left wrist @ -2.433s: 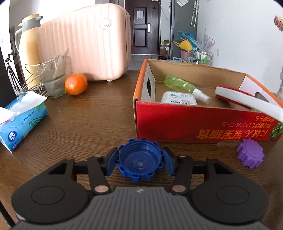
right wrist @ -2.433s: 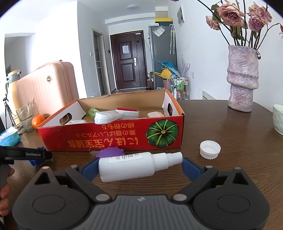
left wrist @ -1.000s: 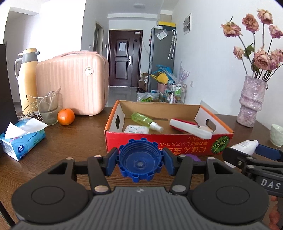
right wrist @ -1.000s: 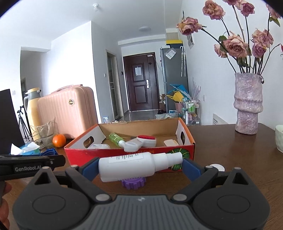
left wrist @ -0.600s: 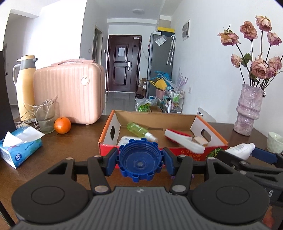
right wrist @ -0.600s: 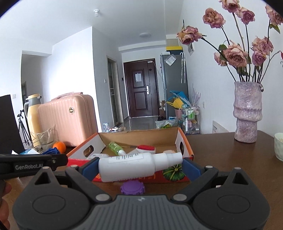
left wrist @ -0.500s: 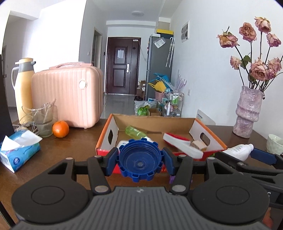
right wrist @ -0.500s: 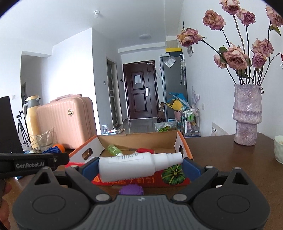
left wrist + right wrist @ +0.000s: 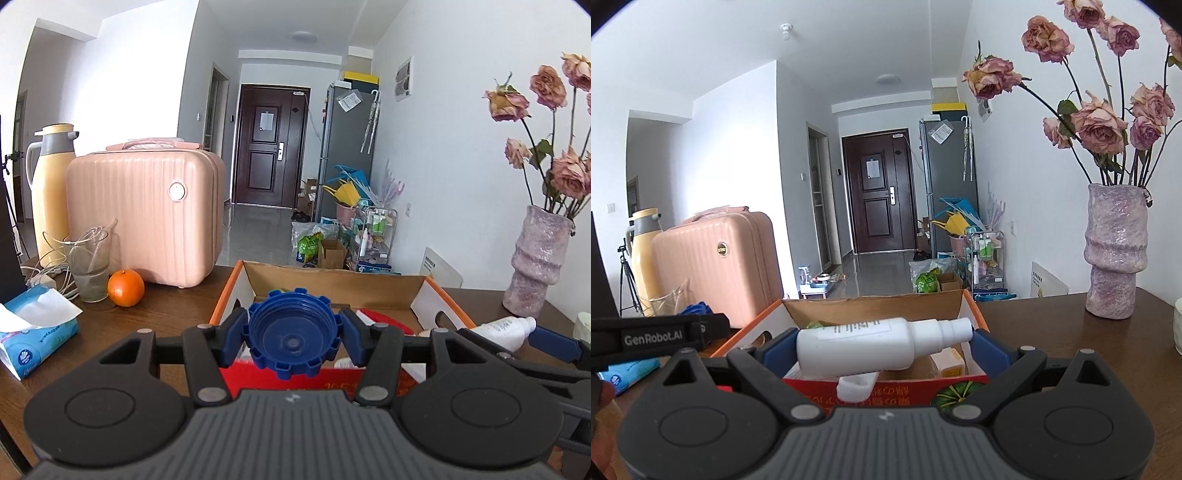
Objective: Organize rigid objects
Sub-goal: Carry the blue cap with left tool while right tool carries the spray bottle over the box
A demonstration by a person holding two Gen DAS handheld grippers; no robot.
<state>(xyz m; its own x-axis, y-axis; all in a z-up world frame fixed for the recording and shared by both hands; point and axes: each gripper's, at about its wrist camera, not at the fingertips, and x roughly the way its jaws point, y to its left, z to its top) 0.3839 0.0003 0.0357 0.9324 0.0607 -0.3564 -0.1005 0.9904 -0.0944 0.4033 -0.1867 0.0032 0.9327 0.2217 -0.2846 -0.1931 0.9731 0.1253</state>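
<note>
Blue cap (image 9: 292, 335) – stiff, light; left gripper (image 9: 291, 338) clamps its ribbed rim | white bottle (image 9: 875, 345) – smooth, slippery; right gripper (image 9: 882, 347) pinches it end to end

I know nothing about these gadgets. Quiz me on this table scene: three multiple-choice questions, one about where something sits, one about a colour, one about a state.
1. Where is the orange?
A. inside the cardboard box
B. on the table beside the pink case
C. in the vase

2. What colour is the cap in the left claw?
A. blue
B. yellow
C. white

3. What is the right claw doing?
A. gaping empty
B. clamped on a white bottle
C. gripping a flower

Answers: 1 B, it rests on the wood next to the pink case. 2 A, the ridged cap is blue. 3 B, the white bottle lies crosswise between its pads.
</note>
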